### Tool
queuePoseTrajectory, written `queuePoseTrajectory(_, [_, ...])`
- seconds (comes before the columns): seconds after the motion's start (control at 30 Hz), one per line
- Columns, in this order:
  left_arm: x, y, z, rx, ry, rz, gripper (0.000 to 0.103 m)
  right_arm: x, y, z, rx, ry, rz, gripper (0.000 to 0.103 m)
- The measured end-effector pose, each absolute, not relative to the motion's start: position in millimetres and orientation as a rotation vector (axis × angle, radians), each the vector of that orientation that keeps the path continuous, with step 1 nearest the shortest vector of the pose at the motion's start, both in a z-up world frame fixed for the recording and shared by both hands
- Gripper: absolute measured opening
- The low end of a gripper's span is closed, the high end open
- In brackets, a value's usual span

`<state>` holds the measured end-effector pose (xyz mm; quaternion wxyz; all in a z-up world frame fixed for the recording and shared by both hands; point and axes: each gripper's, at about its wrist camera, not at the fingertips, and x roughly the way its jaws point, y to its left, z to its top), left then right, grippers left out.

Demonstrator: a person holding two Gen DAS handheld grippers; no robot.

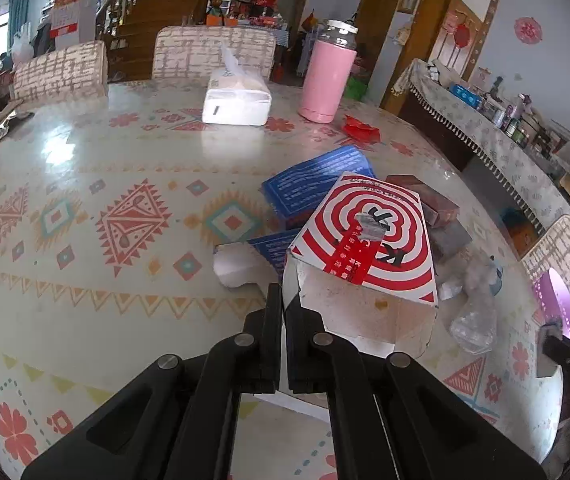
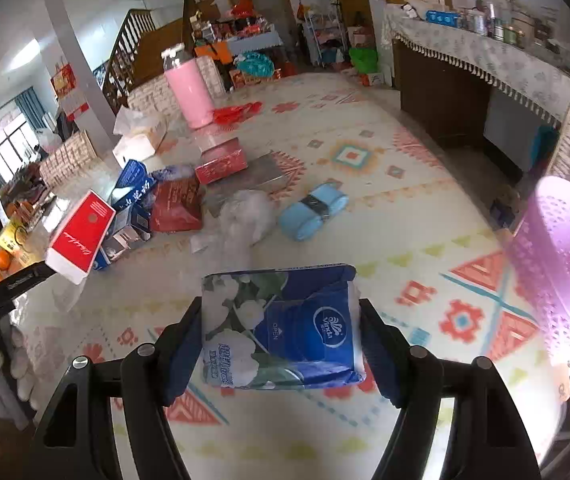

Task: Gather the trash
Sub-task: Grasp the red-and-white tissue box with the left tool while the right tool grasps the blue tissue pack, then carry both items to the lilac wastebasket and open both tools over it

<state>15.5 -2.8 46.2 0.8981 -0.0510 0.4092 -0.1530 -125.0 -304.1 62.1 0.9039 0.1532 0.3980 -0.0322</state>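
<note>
Your left tool (image 1: 283, 300) closed on torn flap of red-white box (image 1: 365, 240), lifted over bench (image 1: 85, 184); your right tool (image 2: 281, 328) clamps blue tissue pack (image 2: 285, 328) between pads, near purple basket (image 2: 565, 264)

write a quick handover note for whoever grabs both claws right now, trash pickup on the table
Left claw: shut on a wall of the red-and-white spiral box, at its torn open end.
Right claw: shut on the blue tissue pack, held above the table.
Pink basket stands at the table's right edge.
Done: two pieces gripped.
Left: red boxes, light blue roll, clear plastic wrap, red wrapper.
</note>
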Motion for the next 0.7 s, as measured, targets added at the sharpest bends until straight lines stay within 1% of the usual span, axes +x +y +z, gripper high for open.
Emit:
queuePoseTrajectory(0.2, [1,-17,64,-0.078,0.816,-0.348,0.002,-153,-326,72,0.347,0.782,-0.089,0.078])
queuePoseTrajectory(0.37, [-23,-44,80,-0.039,0.807,-0.414,0.002,-171,-345,79,0.372,0.749,-0.100,0.078])
queuePoseTrajectory(0.7, [-57,-145,104,0.087,0.798,-0.594,0.002,-208,-401,83,0.459,0.675,-0.140,0.078])
